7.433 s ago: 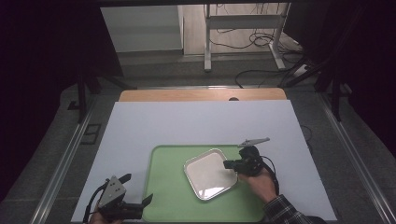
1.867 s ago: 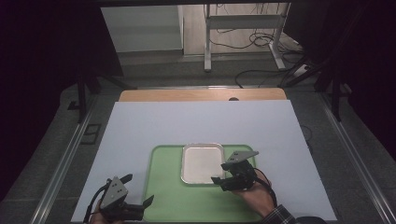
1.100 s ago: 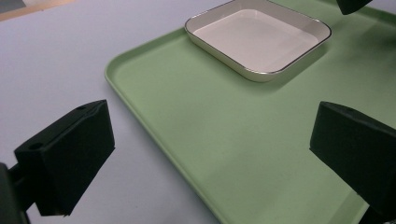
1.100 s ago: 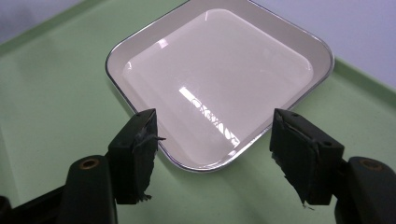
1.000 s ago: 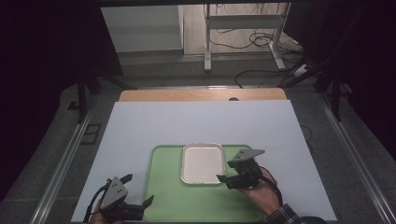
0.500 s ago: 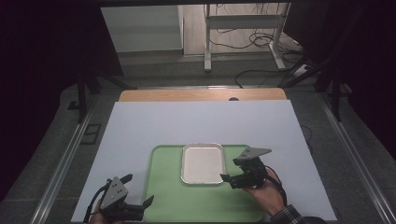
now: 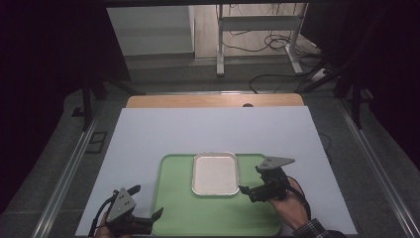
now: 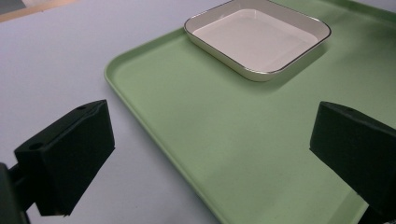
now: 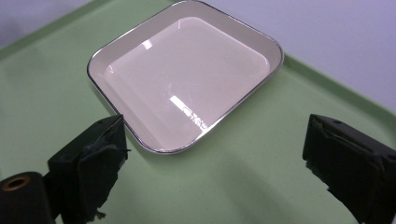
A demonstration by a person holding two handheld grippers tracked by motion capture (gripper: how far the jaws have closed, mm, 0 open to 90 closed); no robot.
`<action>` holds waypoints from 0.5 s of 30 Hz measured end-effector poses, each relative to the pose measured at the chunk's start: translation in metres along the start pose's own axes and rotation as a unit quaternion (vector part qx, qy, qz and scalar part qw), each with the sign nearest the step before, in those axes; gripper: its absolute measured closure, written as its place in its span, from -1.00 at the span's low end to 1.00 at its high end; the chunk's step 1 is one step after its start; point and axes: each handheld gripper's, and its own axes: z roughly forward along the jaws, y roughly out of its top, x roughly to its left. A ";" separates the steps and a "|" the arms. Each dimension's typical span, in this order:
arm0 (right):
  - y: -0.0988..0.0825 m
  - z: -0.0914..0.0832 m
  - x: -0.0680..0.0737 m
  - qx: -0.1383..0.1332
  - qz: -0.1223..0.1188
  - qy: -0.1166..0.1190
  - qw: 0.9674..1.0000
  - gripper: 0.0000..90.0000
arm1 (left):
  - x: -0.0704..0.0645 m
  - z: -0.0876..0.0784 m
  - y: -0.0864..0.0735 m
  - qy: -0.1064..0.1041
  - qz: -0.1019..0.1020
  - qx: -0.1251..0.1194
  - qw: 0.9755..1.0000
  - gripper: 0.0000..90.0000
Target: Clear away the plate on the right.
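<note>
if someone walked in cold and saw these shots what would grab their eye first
The bright green tray on the pale table stands out first, with a shallow white rectangular dish sitting empty in its far half. Next come the two black grippers: the right gripper open just beside the dish's near right corner, and the left gripper open at the tray's near left edge.

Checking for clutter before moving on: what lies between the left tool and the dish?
Nothing but bare green tray. The left gripper view shows that stretch running from the open left tool up to the white dish.
</note>
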 end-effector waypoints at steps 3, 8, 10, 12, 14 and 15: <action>-0.002 -0.002 0.000 0.003 -0.009 -0.006 1.000 -0.94 | 0.000 0.000 0.000 0.000 0.000 0.000 1.000 -1.00; -0.006 -0.007 -0.001 0.001 -0.017 -0.016 1.000 -1.00 | 0.000 0.000 0.000 0.000 0.000 0.000 1.000 -1.00; -0.008 -0.011 -0.002 -0.004 -0.014 -0.019 1.000 -1.00 | 0.000 0.000 0.000 0.000 0.000 0.000 1.000 -1.00; -0.010 -0.015 -0.003 -0.011 -0.010 -0.020 1.000 -1.00 | 0.000 0.000 0.000 0.000 0.000 0.000 1.000 -1.00; -0.012 -0.019 -0.004 -0.016 -0.006 -0.022 1.000 -1.00 | 0.000 0.000 0.000 0.000 0.000 0.000 1.000 -1.00; -0.014 -0.021 -0.005 -0.018 -0.004 -0.024 1.000 -1.00 | 0.000 0.000 0.000 0.000 0.000 0.000 1.000 -1.00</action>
